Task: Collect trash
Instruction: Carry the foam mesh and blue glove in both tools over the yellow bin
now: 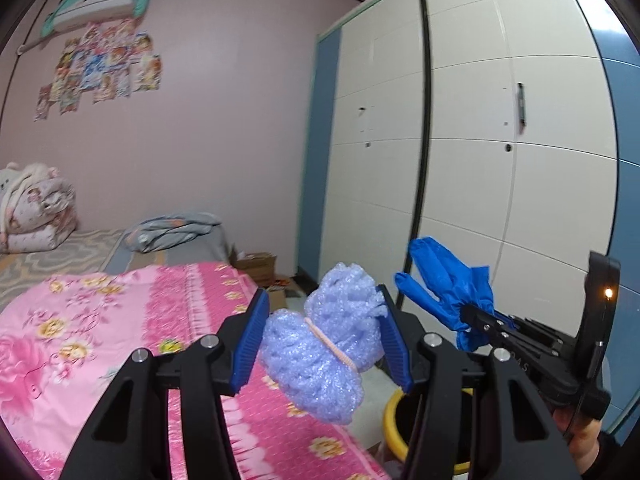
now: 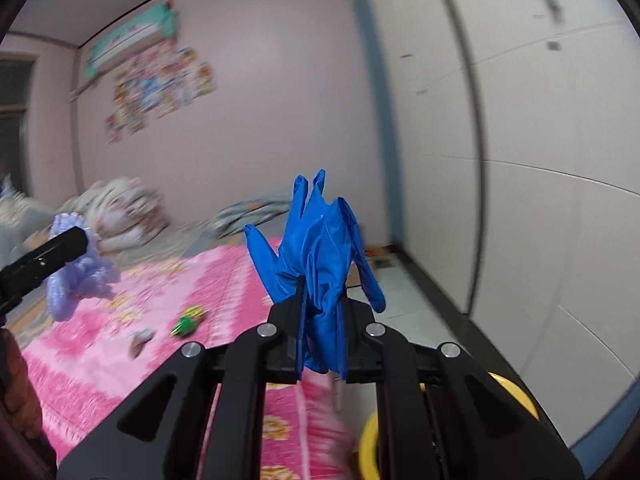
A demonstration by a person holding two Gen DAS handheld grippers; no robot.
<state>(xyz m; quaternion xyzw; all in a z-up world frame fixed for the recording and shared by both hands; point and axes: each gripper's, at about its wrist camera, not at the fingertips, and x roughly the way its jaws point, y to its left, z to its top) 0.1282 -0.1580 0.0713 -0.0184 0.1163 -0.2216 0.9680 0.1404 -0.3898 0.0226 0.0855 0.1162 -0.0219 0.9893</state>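
My left gripper is shut on a lilac foam net bundle tied with a pink band, held in the air above the bed's pink floral sheet. My right gripper is shut on a blue rubber glove, also held up; the glove shows in the left wrist view to the right of the bundle. The bundle appears at the left in the right wrist view. A yellow-rimmed bin stands on the floor below both grippers, and shows in the right wrist view.
A small green wrapper and a grey scrap lie on the pink sheet. Folded quilts sit at the bed's far end. A white wardrobe fills the right. Cardboard boxes stand on the floor beside the bed.
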